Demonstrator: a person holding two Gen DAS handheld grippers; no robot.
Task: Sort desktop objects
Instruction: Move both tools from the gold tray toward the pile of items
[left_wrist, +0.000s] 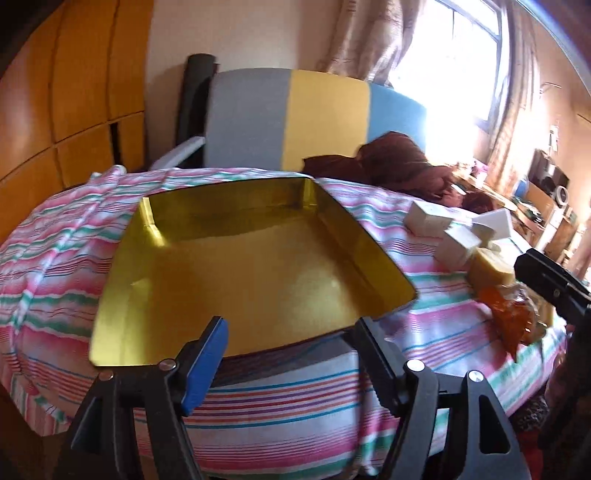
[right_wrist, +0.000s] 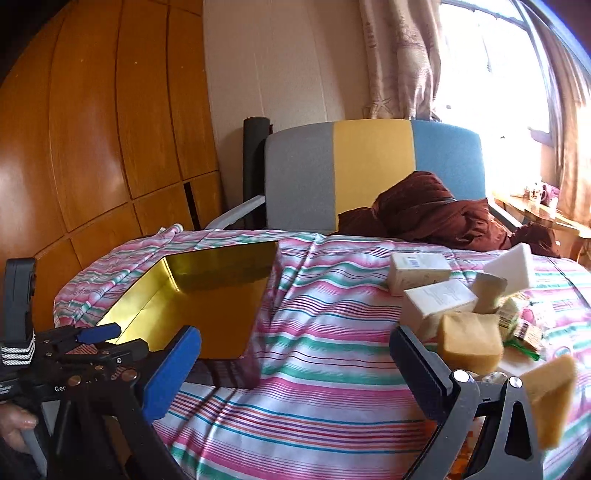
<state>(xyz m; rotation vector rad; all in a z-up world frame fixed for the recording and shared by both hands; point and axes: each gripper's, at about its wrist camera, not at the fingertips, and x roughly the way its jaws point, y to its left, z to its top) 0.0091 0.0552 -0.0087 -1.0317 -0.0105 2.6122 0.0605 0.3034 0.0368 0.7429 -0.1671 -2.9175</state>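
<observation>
An empty gold tin tray (left_wrist: 251, 266) lies on the striped cloth (left_wrist: 380, 229), just beyond my left gripper (left_wrist: 291, 354), which is open and holds nothing. To the tray's right sits a heap: white boxes (right_wrist: 417, 271), a yellow sponge (right_wrist: 469, 341), a white sponge (right_wrist: 513, 269) and an orange packet (left_wrist: 509, 314). My right gripper (right_wrist: 295, 373) hangs open over bare cloth between the tray (right_wrist: 207, 295) and the heap, its right finger close to the yellow sponge. Another yellow sponge (right_wrist: 550, 398) shows beside that finger at the lower right.
A chair (right_wrist: 369, 173) with a grey, yellow and blue back stands behind the table, with a brown garment (right_wrist: 424, 214) heaped on it. A wooden wardrobe (right_wrist: 92, 147) fills the left. The cloth drops over the near edge (left_wrist: 295, 424). A hand (right_wrist: 14, 424) holds the left gripper.
</observation>
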